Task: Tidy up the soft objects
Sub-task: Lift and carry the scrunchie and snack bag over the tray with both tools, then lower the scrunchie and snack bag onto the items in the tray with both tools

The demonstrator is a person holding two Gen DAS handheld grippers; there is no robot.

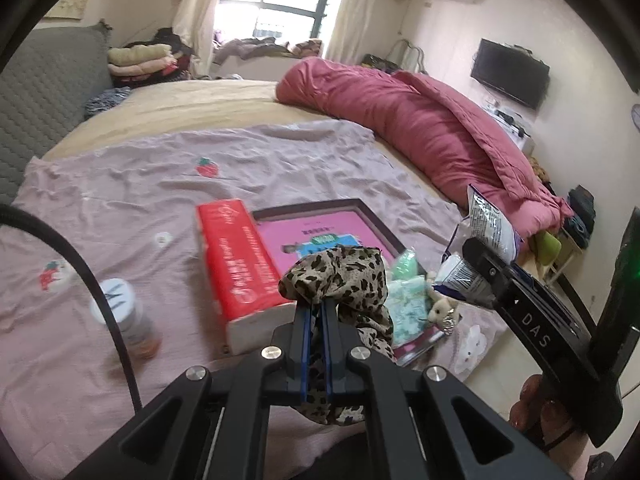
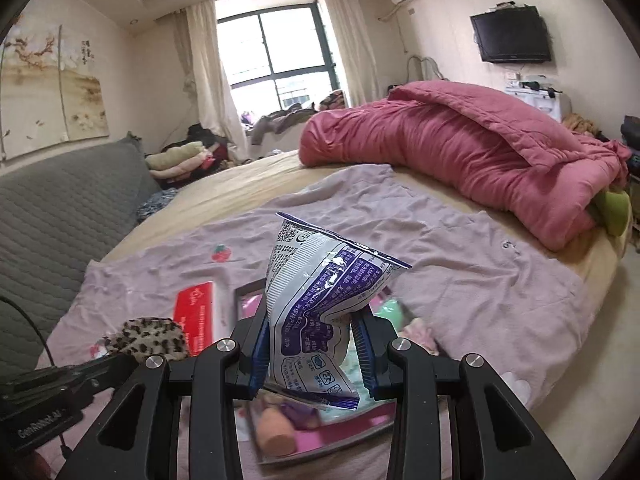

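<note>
Left gripper (image 1: 316, 304) pinches leopard scrunchie (image 1: 340, 276); right gripper (image 2: 312, 344) clamps snack bag (image 2: 316, 280), both above framed tray (image 1: 312, 236) holding soft toys (image 1: 412, 292). Lilac sheet (image 1: 280, 168) open beyond.

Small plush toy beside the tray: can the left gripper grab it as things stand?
Probably not yet. The left gripper is shut on the leopard-print scrunchie, so its jaws are occupied. The plush toy itself lies uncovered on the bed, so the path looks free once the scrunchie is dropped.
</note>
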